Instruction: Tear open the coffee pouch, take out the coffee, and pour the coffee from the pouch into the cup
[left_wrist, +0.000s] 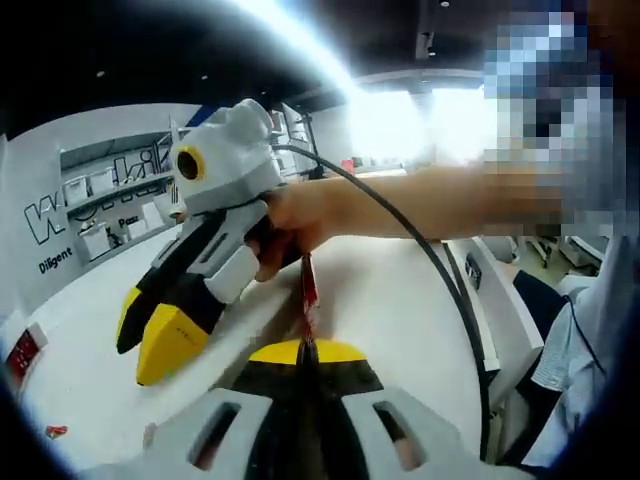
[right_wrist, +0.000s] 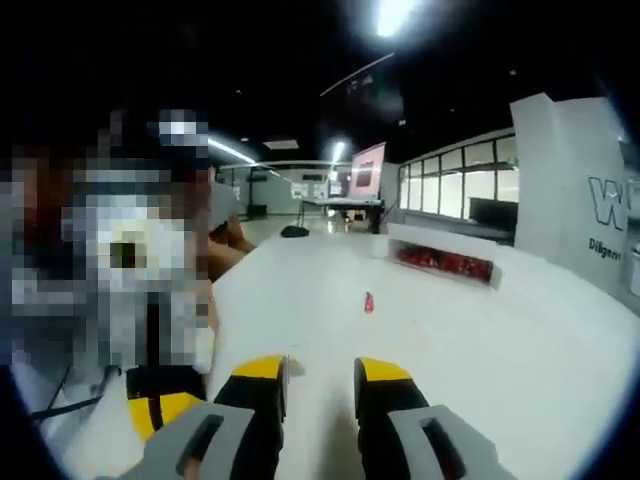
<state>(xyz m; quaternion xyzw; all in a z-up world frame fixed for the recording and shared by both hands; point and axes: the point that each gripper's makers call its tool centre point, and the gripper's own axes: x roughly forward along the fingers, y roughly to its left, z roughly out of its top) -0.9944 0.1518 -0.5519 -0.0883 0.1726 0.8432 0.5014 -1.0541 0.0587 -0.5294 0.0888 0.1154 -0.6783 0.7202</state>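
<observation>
here, a pouch pinched in the left jaws, right jaws parted

so, in the left gripper view the left gripper (left_wrist: 303, 352), a white-bodied tool with black jaws tipped in yellow, has its two jaws pressed together on the thin red coffee pouch (left_wrist: 308, 292), which stands up out of the tips as a narrow red strip seen edge-on. its upper end reaches the person's hand (left_wrist: 290, 225); whether the fingers actually touch the pouch cannot be told. that hand is wrapped around the right gripper (left_wrist: 165, 325), which comes in from the upper left of this view and slants down toward the white table (left_wrist: 400, 300), its yellow-tipped jaws apart and holding nothing, hanging above the table surface. a black cable (left_wrist: 440, 280) runs from that gripper's white head in an arc toward the table's near edge.

in the right gripper view the right gripper (right_wrist: 320, 385) rises from the bottom with a clear gap between its two yellow-capped jaws, and bare table shows through the gap. out toward the middle of the white table (right_wrist: 480, 350) lies a small red scrap (right_wrist: 368, 302), well apart from the jaws. along the far edge sits a long white tray holding red packets (right_wrist: 445, 262).
</observation>
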